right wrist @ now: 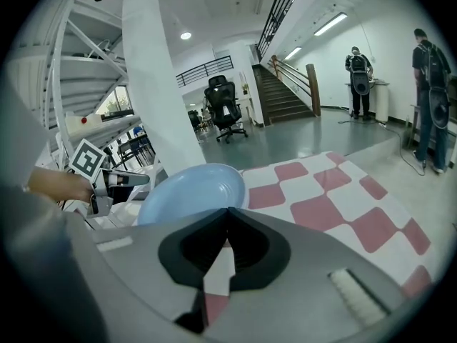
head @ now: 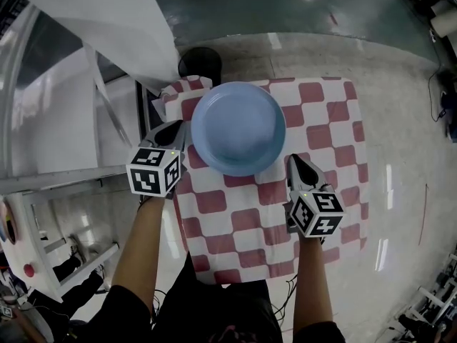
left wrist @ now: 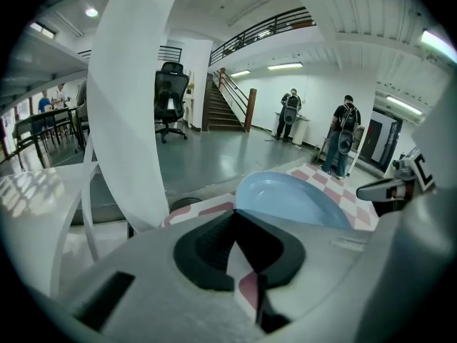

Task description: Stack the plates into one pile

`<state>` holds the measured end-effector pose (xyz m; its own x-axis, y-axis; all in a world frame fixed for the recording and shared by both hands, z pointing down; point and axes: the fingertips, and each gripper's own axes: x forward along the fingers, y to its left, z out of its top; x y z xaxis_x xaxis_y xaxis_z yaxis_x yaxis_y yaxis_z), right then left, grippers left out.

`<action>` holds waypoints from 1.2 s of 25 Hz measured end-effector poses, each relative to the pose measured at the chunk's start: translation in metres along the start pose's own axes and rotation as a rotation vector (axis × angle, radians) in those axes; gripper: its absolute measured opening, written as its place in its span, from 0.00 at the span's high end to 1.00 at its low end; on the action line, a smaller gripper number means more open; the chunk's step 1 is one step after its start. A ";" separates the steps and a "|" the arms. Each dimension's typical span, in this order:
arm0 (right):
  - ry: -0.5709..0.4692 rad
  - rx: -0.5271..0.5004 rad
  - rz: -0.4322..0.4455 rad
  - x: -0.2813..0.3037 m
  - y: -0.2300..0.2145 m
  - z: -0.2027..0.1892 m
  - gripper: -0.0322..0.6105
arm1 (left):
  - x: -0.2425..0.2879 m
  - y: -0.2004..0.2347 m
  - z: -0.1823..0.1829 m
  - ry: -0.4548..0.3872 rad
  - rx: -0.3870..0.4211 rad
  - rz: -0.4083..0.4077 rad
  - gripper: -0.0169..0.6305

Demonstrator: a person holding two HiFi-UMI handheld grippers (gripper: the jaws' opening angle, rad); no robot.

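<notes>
A light blue plate (head: 238, 127) lies on the red-and-white checked tablecloth (head: 328, 120), near the far left of the table. From above I cannot tell whether other plates lie under it. My left gripper (head: 171, 128) is just off the plate's left rim, shut and holding nothing. My right gripper (head: 294, 161) hovers at the plate's near right rim, also shut and empty. The plate (left wrist: 293, 200) lies ahead and to the right in the left gripper view. In the right gripper view the plate (right wrist: 189, 191) lies ahead and to the left.
A white frame rack (head: 64, 134) stands close against the table's left side. A black round object (head: 200, 63) sits on the floor beyond the far edge. A white slanted column (left wrist: 136, 98) rises at the far left. Two people (left wrist: 346, 131) stand far off.
</notes>
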<state>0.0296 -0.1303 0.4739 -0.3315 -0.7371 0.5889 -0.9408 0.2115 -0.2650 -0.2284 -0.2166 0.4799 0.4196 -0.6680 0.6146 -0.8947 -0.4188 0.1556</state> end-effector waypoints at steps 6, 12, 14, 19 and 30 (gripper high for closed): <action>-0.058 -0.024 0.032 -0.001 0.021 0.013 0.94 | -0.025 -0.009 0.006 -0.081 0.029 0.002 0.98; -0.109 -0.042 0.052 -0.012 0.037 0.025 0.94 | -0.052 -0.011 0.016 -0.139 0.017 0.010 0.98; -0.125 -0.046 0.063 -0.018 0.042 0.028 0.94 | -0.061 -0.014 0.018 -0.158 0.020 0.014 0.98; -0.170 -0.061 0.093 -0.033 0.056 0.039 0.94 | -0.086 -0.023 0.028 -0.211 0.035 0.021 0.97; -0.245 -0.081 0.114 -0.078 0.078 0.062 0.94 | -0.145 -0.050 0.045 -0.297 0.051 0.038 0.97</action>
<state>-0.0139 -0.0960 0.3601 -0.4181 -0.8366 0.3541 -0.9041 0.3453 -0.2516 -0.2374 -0.1263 0.3487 0.4190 -0.8315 0.3649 -0.9050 -0.4151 0.0933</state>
